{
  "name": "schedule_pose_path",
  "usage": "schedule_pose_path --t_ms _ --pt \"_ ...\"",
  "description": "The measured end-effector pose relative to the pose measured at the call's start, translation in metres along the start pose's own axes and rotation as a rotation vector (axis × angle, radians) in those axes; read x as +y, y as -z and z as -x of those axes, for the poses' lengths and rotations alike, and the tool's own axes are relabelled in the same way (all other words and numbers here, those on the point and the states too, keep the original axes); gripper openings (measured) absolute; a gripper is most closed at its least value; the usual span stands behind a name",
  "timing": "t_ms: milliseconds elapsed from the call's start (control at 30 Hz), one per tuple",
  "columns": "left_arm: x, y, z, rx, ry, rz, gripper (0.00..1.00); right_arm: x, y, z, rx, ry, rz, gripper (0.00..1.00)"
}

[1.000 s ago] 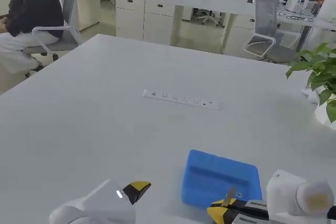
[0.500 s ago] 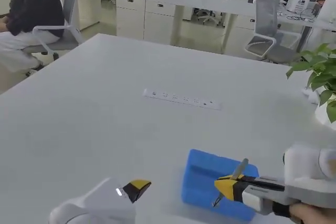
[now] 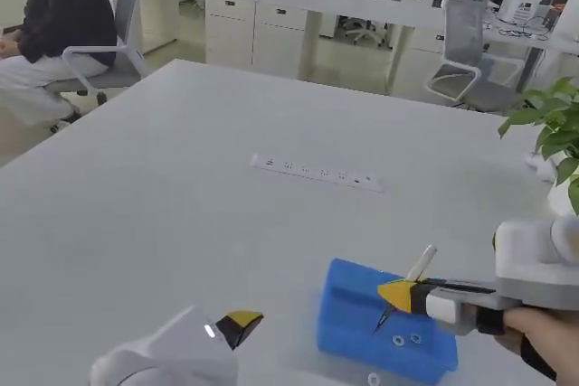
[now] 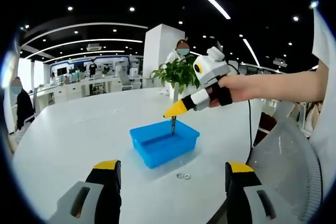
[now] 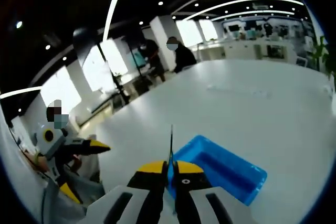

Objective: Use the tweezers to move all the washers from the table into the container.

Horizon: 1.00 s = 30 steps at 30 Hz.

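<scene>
Blue container (image 4: 163, 156): two washers (image 3: 406, 340) in, by my count; two loose washers (image 4: 184, 176) left on counter (image 3: 181, 205). My right hand-held gripper (image 5: 169, 167) clamps tweezers (image 4: 172, 125); left hand-held gripper (image 4: 173, 167) gapes, empty.

container (image 3: 348, 309) on table (image 3: 181, 223) | 2 washers (image 3: 398, 341) in it | loose washers (image 4: 180, 176) just before it | power strip (image 3: 315, 173) behind

"How many washers do you count?"

"Four small silver metal ring washers (image 3: 398, 341): two inside, two on the white counter (image 3: 163, 223)."

"And the rest?"

"One blue rectangular plastic container (image 3: 348, 285), one pair of slim metal tweezers (image 4: 172, 125) and one white power strip (image 3: 315, 173)."
</scene>
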<state>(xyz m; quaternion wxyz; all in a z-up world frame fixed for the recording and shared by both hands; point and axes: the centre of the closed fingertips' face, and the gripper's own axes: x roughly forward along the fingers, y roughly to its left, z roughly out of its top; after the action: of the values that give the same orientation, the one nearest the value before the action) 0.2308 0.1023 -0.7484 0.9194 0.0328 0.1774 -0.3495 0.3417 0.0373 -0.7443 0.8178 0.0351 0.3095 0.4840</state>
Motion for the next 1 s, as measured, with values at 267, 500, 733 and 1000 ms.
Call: schedule_pose_path --t_ms 267,500,733,1000 --pt "0.000 0.000 0.000 0.002 -0.002 0.000 0.82 -0.004 0.000 0.002 -0.013 0.007 -0.016 0.03" --pt "0.000 0.001 -0.001 0.007 0.003 -0.002 0.81 0.005 0.022 -0.002 0.021 -0.004 -0.012 0.03" --pt "-0.002 0.002 -0.002 0.014 0.010 -0.008 0.81 0.015 0.048 -0.005 0.053 -0.009 0.012 0.03" --pt "-0.003 0.004 -0.003 0.021 0.016 -0.014 0.81 0.005 0.072 -0.012 0.075 0.054 0.051 0.04"
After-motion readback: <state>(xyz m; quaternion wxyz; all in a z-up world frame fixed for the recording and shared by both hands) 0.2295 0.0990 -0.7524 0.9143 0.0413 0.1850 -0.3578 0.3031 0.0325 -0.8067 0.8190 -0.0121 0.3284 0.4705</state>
